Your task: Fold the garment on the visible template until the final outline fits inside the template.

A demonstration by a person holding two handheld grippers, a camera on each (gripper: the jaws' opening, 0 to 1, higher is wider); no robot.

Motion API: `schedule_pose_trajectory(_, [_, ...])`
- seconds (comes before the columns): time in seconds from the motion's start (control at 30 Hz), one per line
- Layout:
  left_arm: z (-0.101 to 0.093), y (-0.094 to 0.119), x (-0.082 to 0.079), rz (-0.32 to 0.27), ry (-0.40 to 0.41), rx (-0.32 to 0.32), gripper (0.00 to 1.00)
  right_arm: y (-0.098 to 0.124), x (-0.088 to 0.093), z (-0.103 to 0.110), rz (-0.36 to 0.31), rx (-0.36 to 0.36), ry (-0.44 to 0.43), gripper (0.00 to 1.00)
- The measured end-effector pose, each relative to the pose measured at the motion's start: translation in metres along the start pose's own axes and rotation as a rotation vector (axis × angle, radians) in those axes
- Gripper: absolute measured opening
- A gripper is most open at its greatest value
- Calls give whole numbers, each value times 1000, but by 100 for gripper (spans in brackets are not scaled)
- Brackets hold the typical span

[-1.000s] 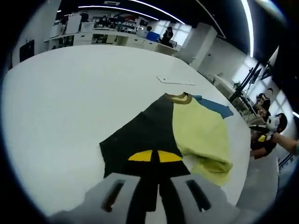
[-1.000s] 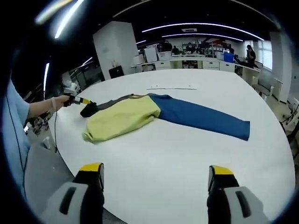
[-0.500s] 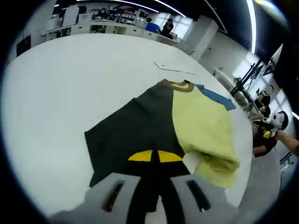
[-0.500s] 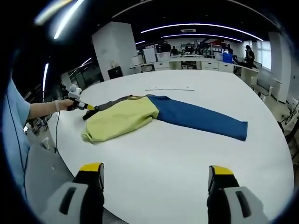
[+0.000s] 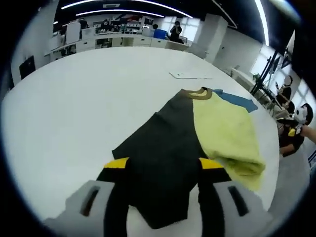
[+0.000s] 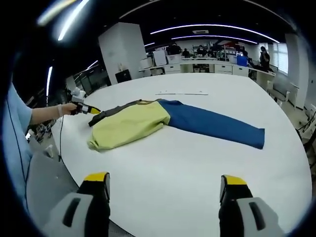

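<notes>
**Garment spread on the white table, both claws open**

Where the left gripper view looks along its own jaws, the left gripper stands open, yellow-tipped jaws wide apart, with the dark sleeve of the garment lying flat between them; whether the jaws touch the cloth cannot be told. Just beyond and to the right of the jaws lies the folded yellow body, and past it the brown collar and a strip of blue sleeve. Farther off on the table lies a thin pale strip.

In the right gripper view, the right gripper is open and empty, hovering over bare table near the edge. Well ahead lies the garment, its blue sleeve stretched out to the right. At its far left end, a hand holds the left gripper by the dark sleeve.
</notes>
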State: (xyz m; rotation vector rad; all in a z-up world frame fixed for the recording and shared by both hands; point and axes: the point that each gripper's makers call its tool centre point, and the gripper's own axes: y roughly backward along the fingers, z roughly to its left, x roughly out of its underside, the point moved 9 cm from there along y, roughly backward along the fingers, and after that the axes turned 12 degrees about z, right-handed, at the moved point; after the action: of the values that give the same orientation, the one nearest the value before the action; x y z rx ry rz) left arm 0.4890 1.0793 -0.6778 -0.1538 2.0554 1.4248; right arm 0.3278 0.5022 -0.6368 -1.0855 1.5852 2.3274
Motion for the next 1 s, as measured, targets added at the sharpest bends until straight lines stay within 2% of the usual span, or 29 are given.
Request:
schedule_pose_trajectory(0.1, [2,1,2,7,-7,-3,57,0,1,0,3,2,1,93])
schedule_pose_trajectory(0.37, [6,-1,3,27,-11,0,54,2,2,-1,4,6,-4,93])
schedule_pose_trajectory(0.57, [14,-11,5,59,6,1,48,1,5,1,7,4,-9,93])
schedule_pose_trajectory(0.73, [15,-10,6,62,17,-2,43,1,7,1,11,3,-16,93])
schedule_pose_trajectory(1.0, [21,-10,7,72,44,-2,26,1,9,1,13,3,-22,92])
